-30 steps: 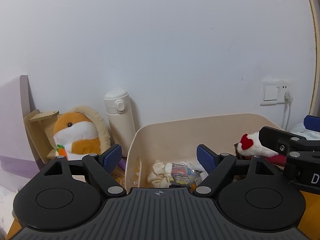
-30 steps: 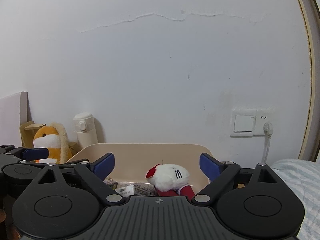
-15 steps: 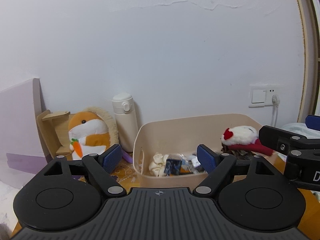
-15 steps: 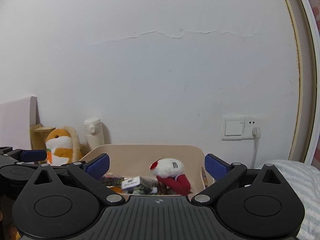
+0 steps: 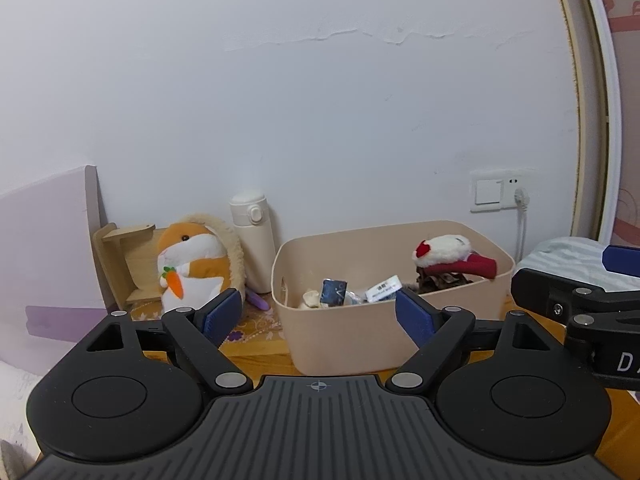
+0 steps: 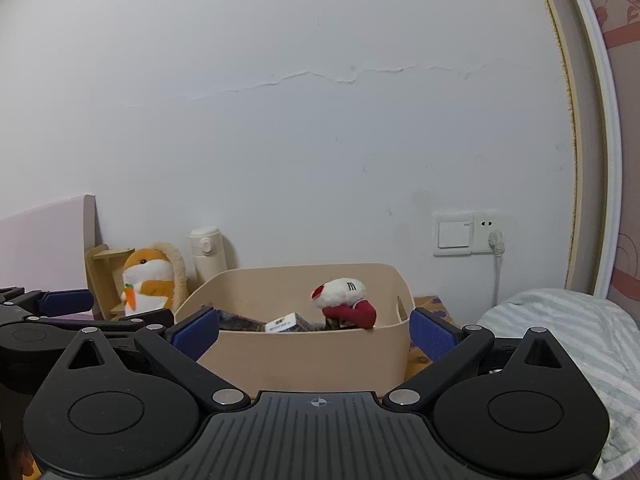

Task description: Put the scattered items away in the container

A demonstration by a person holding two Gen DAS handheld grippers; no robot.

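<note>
Beige plastic makes up the largest task thing in sight, the container (image 5: pixel 340 344), a deep round-cornered tub standing on the wooden table (image 5: pixel 256 350) toward its back edge, close to the white wall (image 5: pixel 320 120). Left of the tub along that back edge stand a cream flask (image 5: pixel 253 240), an orange-and-white hamster plush (image 5: pixel 192 264) and a small wooden stand (image 5: pixel 120 256); none of them touches the tub as far as can be told. To the right, off the table, lies striped bedding (image 6: pixel 560 328).

Inside the tub sits a white plush with a red cap (image 5: pixel 444 250), propped high against the right wall, its long axis running roughly left to right. Lower down are a dark blue packet (image 5: pixel 334 291), a white labelled box (image 5: pixel 383 289), a cream cloth lump (image 5: pixel 311 298) and some brownish bits under the plush that are too small to name.

Both tools are held back from the tub, level with its rim and facing it. The left gripper (image 5: pixel 320 312) has its jaws spread wide with nothing between them; the right gripper (image 6: pixel 316 332) likewise stands released and empty.

No loose item shows on the bare table near either tool, so the tidying looks about finished. The tub lies dead ahead of both jaws, slightly right of the left tool's centre line, and neither hand looks clearly nearer.
</note>
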